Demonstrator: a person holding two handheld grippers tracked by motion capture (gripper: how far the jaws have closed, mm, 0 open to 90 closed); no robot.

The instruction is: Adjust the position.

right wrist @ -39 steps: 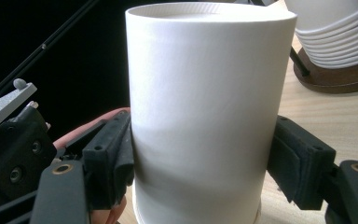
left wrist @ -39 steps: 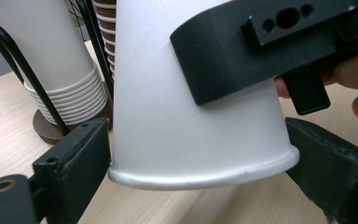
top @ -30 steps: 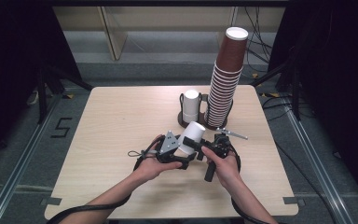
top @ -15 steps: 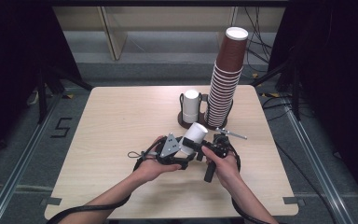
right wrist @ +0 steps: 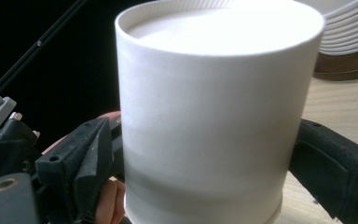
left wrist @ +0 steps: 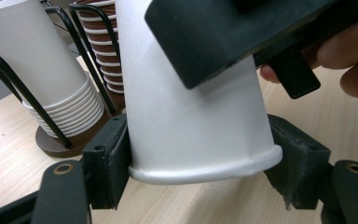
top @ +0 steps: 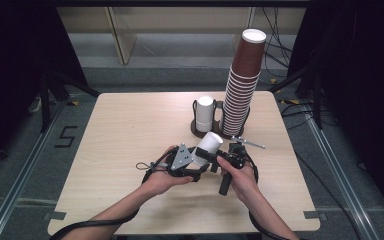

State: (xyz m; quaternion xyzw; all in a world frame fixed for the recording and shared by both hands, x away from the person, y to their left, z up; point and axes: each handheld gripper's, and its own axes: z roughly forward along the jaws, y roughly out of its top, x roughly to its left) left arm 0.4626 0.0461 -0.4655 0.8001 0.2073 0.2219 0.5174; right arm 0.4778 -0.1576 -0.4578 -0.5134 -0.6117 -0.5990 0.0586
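Note:
A white paper cup point(top: 207, 145) is held upside down and tilted above the table, between both grippers. My left gripper point(top: 196, 162) is shut on it: in the left gripper view its pads point(left wrist: 109, 161) press the cup point(left wrist: 191, 116) just above the rolled rim, and the jaws have just been closing. My right gripper point(top: 208, 156) straddles the same cup point(right wrist: 209, 116). Its jaws have just been opening and now stand wide at each side of the wall without pressing it. One right jaw point(left wrist: 223, 37) crosses over the cup in the left gripper view.
A tall stack of brown cups point(top: 242, 85) and a short stack of white cups point(top: 205, 112) stand in a black wire holder point(top: 196, 131) at the back of the wooden table point(top: 130, 130). Dark floor lies around the table.
The cup looks shorter in the high view, its closed end turned a little more toward the camera. Both hands have stayed where they were.

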